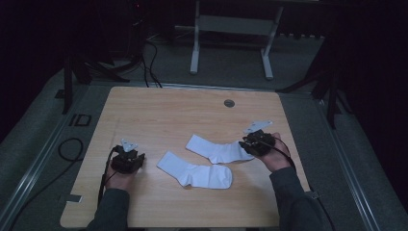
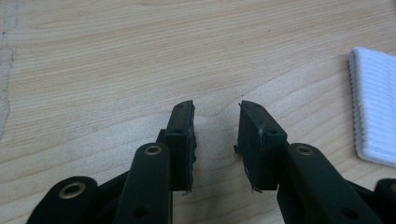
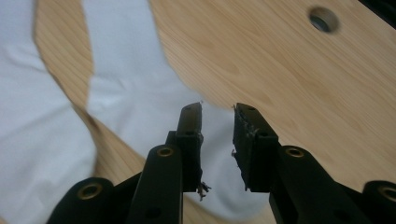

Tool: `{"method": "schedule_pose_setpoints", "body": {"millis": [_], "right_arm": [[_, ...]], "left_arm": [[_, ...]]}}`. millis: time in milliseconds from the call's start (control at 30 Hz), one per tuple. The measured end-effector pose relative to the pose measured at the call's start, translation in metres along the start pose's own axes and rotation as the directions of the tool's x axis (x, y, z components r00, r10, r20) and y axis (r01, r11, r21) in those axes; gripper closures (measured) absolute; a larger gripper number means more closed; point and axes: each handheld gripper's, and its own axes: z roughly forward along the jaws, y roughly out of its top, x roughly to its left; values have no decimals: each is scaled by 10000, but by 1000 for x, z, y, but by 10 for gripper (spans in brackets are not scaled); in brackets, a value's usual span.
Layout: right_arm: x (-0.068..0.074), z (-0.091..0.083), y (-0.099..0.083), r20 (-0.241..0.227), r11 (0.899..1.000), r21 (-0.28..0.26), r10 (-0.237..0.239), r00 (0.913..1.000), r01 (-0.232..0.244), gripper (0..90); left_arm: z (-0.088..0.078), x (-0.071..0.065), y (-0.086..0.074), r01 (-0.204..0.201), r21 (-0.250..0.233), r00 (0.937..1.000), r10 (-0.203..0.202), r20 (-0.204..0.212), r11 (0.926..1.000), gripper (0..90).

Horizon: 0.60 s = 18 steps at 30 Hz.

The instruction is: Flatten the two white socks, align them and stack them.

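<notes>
We see two white socks lying near the middle of the table point(image 1: 144, 110), toward its near edge. The far sock point(image 1: 216, 150) lies with one end under our right gripper point(image 3: 217, 112), whose jaws stand apart above the cloth, gripping nothing. The near sock point(image 1: 195, 173) lies just beside it. Our left gripper point(image 2: 216, 108) rests near the table's left edge, jaws partly open and empty over bare wood.

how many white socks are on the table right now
2. One white sock lies near the middle of the wooden table, toward the person's edge. The other white sock lies just beyond it, its end at the right gripper. None appears hidden.
</notes>
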Motion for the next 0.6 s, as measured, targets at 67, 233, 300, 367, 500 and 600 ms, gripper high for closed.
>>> {"method": "schedule_pose_setpoints", "body": {"millis": [67,233,300,367,500,600], "right_arm": [[6,10,7,-286,9998,-115,-179,9994,176,711],[26,33,25,-771,9980,-157,-624,9951,614,676],[33,42,32,-862,9966,-116,-819,9929,812,658],[35,45,35,-919,9959,-49,-902,9917,902,648],[49,69,49,-1245,9906,146,-1333,9832,1362,606],[53,83,54,-1490,9914,330,-1204,9815,1266,571]], "left_arm": [[0,0,0,-7,9,10000,7,9,10000,661],[0,1,0,-39,39,10000,39,24,10000,659],[0,1,0,-33,43,10000,33,23,10000,659],[0,1,0,-29,41,10000,29,22,10000,658],[0,1,0,-6,43,10000,6,27,10000,658],[0,1,0,-21,32,10000,21,24,10000,658]]}}
